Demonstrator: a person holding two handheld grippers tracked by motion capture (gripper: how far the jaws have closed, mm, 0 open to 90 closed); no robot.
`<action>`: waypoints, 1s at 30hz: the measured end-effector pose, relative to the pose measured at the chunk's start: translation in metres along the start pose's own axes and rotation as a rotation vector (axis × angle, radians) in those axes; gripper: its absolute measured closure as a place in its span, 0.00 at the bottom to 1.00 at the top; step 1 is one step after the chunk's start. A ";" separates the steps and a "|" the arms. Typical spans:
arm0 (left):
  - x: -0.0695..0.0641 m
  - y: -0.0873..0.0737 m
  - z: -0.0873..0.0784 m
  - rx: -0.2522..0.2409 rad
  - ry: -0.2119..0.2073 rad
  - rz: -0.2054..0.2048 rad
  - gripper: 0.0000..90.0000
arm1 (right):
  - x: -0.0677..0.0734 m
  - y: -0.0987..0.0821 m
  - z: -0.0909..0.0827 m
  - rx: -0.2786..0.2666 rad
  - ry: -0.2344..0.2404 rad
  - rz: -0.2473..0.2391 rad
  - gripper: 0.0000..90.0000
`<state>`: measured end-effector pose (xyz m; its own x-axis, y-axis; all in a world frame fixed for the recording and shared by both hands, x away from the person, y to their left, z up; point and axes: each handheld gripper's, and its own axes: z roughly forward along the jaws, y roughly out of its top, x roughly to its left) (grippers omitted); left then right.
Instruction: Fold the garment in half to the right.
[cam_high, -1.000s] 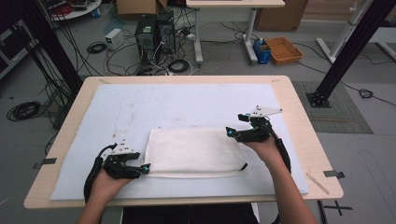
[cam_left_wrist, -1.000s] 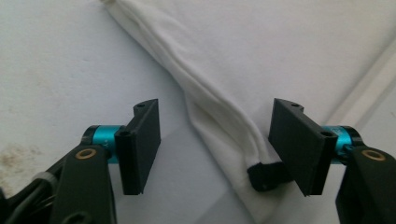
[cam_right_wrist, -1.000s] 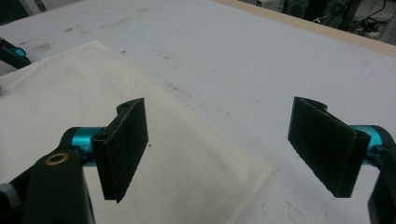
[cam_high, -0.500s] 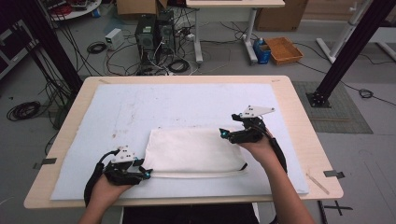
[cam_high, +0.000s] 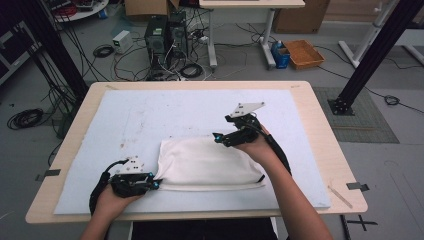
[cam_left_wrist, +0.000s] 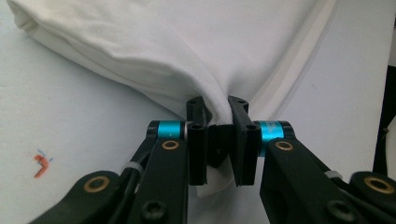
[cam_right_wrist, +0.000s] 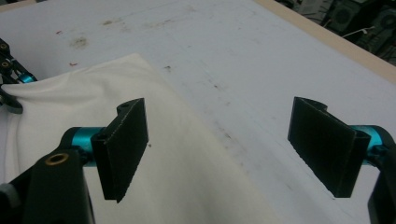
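Note:
A folded white cloth (cam_high: 207, 162) lies on the mat near the table's front edge. At its near left corner sits my left gripper (cam_high: 152, 182). Its jaws have just been closing and now pinch a fold of the cloth (cam_left_wrist: 187, 42) between the pads of my left gripper (cam_left_wrist: 219, 135). My right gripper (cam_high: 220, 137) hovers over the cloth's far edge, jaws wide apart. Seen from my right gripper (cam_right_wrist: 224, 144), nothing is between the pads, and the cloth (cam_right_wrist: 70, 107) and bare mat lie below.
A white mat (cam_high: 150, 115) covers most of the wooden table (cam_high: 320, 125). A thin dark cord (cam_high: 261, 178) pokes out at the cloth's near right corner. A small red mark (cam_left_wrist: 41, 163) is on the mat. Computers, cables and a box stand on the floor beyond.
My right gripper has moved left along the cloth's far edge and risen a little, still open. My left gripper stayed in place and its jaws have closed on the cloth's corner.

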<state>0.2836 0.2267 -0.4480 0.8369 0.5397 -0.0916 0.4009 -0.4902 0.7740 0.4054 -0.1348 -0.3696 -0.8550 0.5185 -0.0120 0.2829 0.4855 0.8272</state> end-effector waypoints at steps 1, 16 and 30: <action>0.000 0.000 0.000 -0.004 -0.003 0.004 0.89 | 0.001 0.002 0.006 0.005 0.009 -0.009 0.23; 0.003 0.003 -0.005 -0.078 -0.052 0.020 0.90 | 0.030 0.035 0.106 0.109 0.167 -0.009 0.23; 0.000 0.002 -0.005 0.006 -0.009 0.030 0.79 | 0.058 0.044 0.177 0.238 0.212 -0.033 0.34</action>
<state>0.2829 0.2291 -0.4430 0.8516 0.5189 -0.0743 0.3781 -0.5100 0.7726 0.4449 0.0416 -0.4330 -0.9298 0.3540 0.1012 0.3259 0.6634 0.6736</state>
